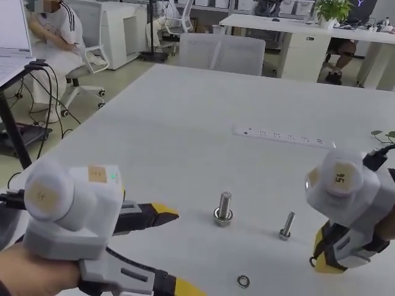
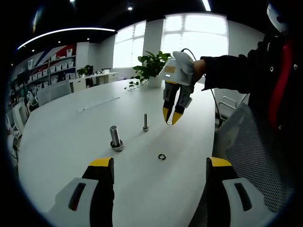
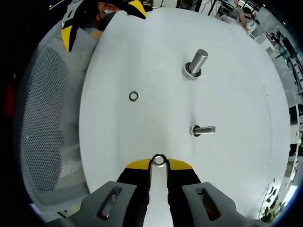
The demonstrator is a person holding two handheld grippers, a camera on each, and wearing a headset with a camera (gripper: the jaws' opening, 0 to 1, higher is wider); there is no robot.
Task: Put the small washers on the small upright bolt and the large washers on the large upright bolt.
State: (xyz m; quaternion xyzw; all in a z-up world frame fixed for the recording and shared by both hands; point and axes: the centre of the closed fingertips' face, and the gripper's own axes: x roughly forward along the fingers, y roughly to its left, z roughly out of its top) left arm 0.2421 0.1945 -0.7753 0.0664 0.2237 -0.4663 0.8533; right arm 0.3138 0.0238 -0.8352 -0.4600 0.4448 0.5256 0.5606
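The right claw (image 2: 171,118) pinches a washer (image 3: 159,160) between its yellow tips, held in the air above the white desk (image 1: 185,123) on the near side of the small upright bolt (image 1: 287,226). The left claw (image 2: 160,163) is spread wide and grips nothing, low over the desk. The large upright bolt (image 1: 223,206) stands apart from the small one, with a wider ring at its foot; washer or bolt head, I cannot tell. A loose washer (image 1: 243,282) lies flat on the desk nearer the person, touching neither bolt.
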